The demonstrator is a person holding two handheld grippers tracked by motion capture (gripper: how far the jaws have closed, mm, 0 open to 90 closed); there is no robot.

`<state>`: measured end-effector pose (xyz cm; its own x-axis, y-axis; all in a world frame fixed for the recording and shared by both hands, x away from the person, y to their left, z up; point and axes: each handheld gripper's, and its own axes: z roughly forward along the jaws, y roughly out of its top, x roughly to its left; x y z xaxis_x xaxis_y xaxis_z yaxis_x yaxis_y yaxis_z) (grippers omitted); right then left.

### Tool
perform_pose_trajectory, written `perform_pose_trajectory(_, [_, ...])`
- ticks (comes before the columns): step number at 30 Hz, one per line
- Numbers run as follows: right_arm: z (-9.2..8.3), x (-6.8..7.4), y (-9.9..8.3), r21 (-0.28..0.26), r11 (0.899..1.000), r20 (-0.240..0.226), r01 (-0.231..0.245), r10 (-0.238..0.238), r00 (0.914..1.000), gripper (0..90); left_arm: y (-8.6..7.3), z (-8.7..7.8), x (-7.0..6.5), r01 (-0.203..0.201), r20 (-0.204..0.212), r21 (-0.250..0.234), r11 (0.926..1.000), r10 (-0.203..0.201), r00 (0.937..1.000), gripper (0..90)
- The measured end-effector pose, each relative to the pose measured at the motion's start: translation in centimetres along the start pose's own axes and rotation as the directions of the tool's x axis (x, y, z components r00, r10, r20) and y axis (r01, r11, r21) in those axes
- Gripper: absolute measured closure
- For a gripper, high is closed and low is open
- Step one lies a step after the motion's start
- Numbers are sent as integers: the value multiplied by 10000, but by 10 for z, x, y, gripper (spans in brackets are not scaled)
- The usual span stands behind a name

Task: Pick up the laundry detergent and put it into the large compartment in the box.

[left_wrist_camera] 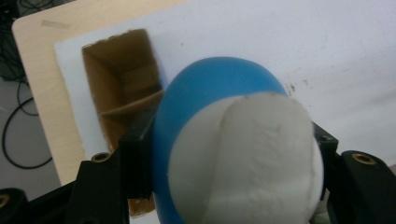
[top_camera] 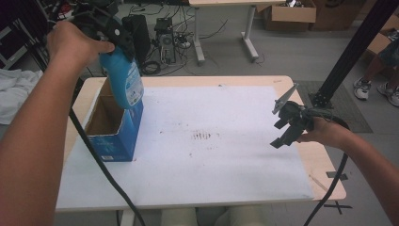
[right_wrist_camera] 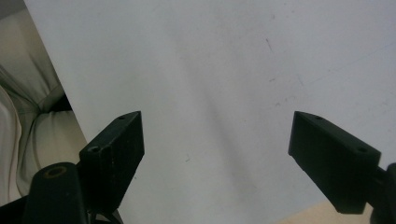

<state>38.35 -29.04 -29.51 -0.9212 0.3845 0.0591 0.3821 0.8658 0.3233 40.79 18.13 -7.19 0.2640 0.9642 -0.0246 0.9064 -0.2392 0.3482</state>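
A blue bottle (top_camera: 126, 81) with a white cap (left_wrist_camera: 245, 161) hangs upside down above an open blue cardboard box (top_camera: 115, 123) at the table's left. My left gripper (top_camera: 110, 29) is shut on the bottle near its cap end; in the left gripper view its jaws press both sides of the bottle (left_wrist_camera: 210, 93), and the box's brown inside (left_wrist_camera: 123, 88) lies below. My right gripper (top_camera: 283, 127) hovers open over the right side of the white sheet (top_camera: 202, 141). In the right gripper view nothing sits in the right gripper (right_wrist_camera: 215, 154).
The box has a cardboard divider (left_wrist_camera: 128, 108) inside. The wooden table edge (top_camera: 324, 174) frames the sheet. White cloth (top_camera: 14, 92) lies off the table's left. Beyond stand a desk leg (top_camera: 249, 40), cables, cardboard boxes (top_camera: 289, 14), a black post (top_camera: 350, 52) and a person's feet (top_camera: 376, 89).
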Motion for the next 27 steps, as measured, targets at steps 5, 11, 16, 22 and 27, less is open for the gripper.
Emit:
perform_pose_trajectory(5, [0,0,1,-35,10000,-6,-30,30,10000,184,-5,-1,10,145,-230,30,9999,-144,9996,378])
perform_pose_trajectory(11, [0,1,2,-31,10000,-1,-17,17,10000,184,-10,2,18,347,-436,50,9994,-345,9985,379])
perform_pose_trajectory(16, [0,1,2,-39,10000,17,-63,63,10000,184,-13,6,22,363,-464,87,9993,-358,9983,379])
perform_pose_trajectory(22, [-1,1,3,-82,10000,8,-53,53,10000,184,-17,11,27,435,-550,142,9990,-427,9976,379])
perform_pose_trajectory(27, [1,1,5,-52,10000,-16,-14,14,10000,184,-21,19,31,502,-613,186,9986,-490,9969,379])
